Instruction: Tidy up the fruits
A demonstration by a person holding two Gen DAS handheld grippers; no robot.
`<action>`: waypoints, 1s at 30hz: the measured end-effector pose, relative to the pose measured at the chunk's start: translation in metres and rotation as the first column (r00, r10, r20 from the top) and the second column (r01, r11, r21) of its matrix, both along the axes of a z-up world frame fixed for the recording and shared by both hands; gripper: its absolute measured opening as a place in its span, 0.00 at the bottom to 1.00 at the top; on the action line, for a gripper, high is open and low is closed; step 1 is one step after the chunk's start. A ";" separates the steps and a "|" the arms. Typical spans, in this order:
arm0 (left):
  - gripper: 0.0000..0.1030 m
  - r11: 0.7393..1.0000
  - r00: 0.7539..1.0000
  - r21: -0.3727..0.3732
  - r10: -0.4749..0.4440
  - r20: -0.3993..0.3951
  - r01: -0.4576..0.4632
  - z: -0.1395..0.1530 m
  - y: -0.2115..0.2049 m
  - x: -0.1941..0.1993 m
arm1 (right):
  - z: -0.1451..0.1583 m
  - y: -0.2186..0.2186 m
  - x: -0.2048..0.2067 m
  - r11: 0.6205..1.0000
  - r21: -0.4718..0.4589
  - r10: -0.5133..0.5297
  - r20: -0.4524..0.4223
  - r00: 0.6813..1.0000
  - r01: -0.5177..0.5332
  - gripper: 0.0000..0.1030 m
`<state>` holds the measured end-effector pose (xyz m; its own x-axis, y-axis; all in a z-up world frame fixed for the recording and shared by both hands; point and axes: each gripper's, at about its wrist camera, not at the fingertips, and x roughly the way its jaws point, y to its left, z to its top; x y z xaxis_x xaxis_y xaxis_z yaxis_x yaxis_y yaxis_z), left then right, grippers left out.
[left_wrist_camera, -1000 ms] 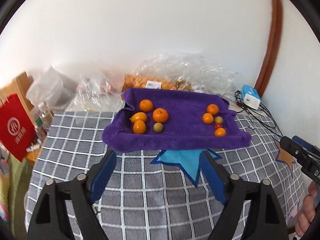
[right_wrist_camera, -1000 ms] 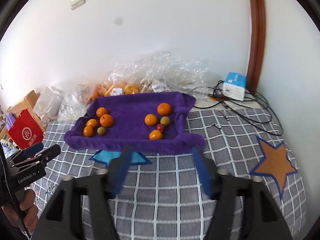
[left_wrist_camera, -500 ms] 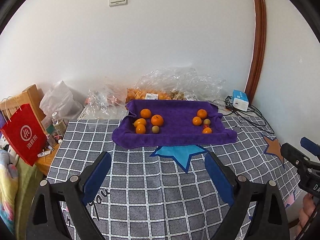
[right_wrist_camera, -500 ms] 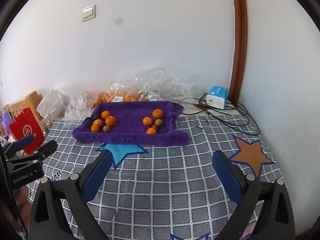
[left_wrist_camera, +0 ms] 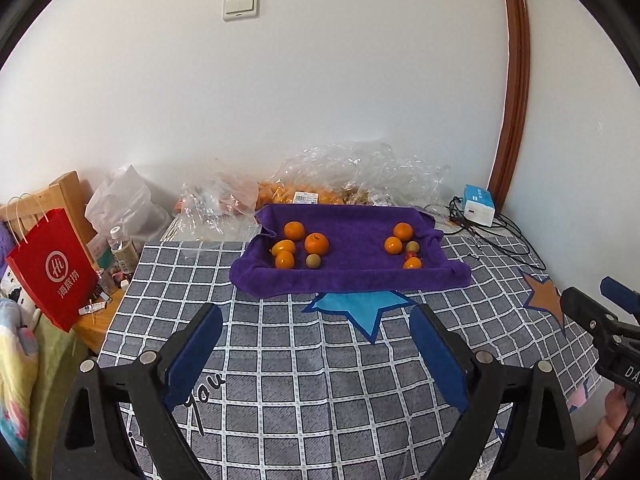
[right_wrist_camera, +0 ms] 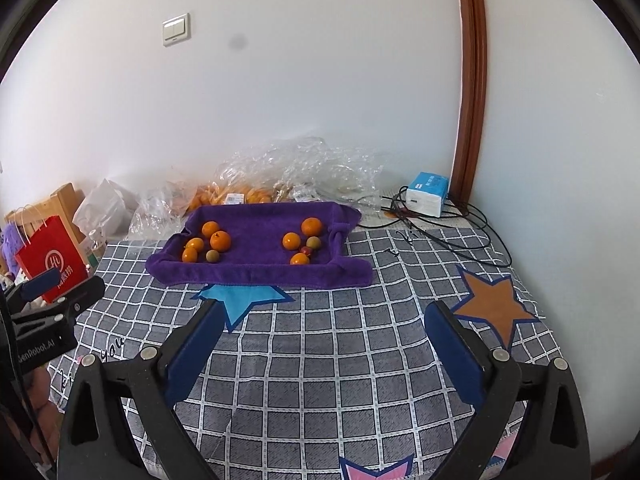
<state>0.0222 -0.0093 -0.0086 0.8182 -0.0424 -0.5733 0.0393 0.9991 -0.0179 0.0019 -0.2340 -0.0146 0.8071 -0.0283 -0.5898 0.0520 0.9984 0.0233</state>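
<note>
A purple towel-lined tray [left_wrist_camera: 352, 276] [right_wrist_camera: 260, 274] lies at the far side of the checked cloth. On its left lie several oranges [left_wrist_camera: 316, 243] [right_wrist_camera: 220, 240] and a small green fruit [left_wrist_camera: 313, 261]. On its right lie more oranges [left_wrist_camera: 402, 231] [right_wrist_camera: 311, 227], a green fruit [right_wrist_camera: 313, 243] and a small red one [right_wrist_camera: 306, 250]. My left gripper [left_wrist_camera: 316, 334] is open and empty, well short of the tray. My right gripper [right_wrist_camera: 326, 330] is open and empty, also short of it.
Crumpled clear plastic bags with more oranges [left_wrist_camera: 352, 176] lie behind the tray. A blue-white box with cables [right_wrist_camera: 428, 194] sits at the back right. A red paper bag [left_wrist_camera: 52, 268] and bottles stand off the left edge. A wall stands close behind.
Both grippers have drawn back and up from the tray, so it looks smaller and farther. The right gripper's fingers have spread wider. The fruits have not moved.
</note>
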 end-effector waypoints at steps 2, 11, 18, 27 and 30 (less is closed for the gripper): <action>0.92 1.000 1.000 -0.002 -0.001 0.002 0.001 0.000 0.000 -0.001 | -0.001 0.000 0.000 1.000 -0.001 0.001 0.000 1.000 -0.001 0.96; 0.92 1.000 1.000 -0.004 -0.003 -0.003 0.003 0.000 0.001 -0.002 | -0.002 -0.002 0.000 1.000 0.008 -0.003 -0.001 1.000 0.003 0.96; 0.92 1.000 1.000 -0.001 -0.001 -0.002 0.001 0.001 0.000 -0.002 | -0.001 -0.002 -0.001 1.000 0.004 -0.004 0.003 1.000 0.004 0.96; 0.92 1.000 1.000 -0.004 -0.003 -0.001 0.003 0.001 0.001 -0.001 | -0.001 -0.001 -0.002 1.000 0.003 -0.007 0.005 1.000 0.007 0.96; 0.92 1.000 1.000 -0.003 -0.003 -0.001 0.003 0.001 0.001 -0.001 | 0.000 -0.001 -0.002 1.000 0.003 -0.007 0.005 1.000 0.007 0.96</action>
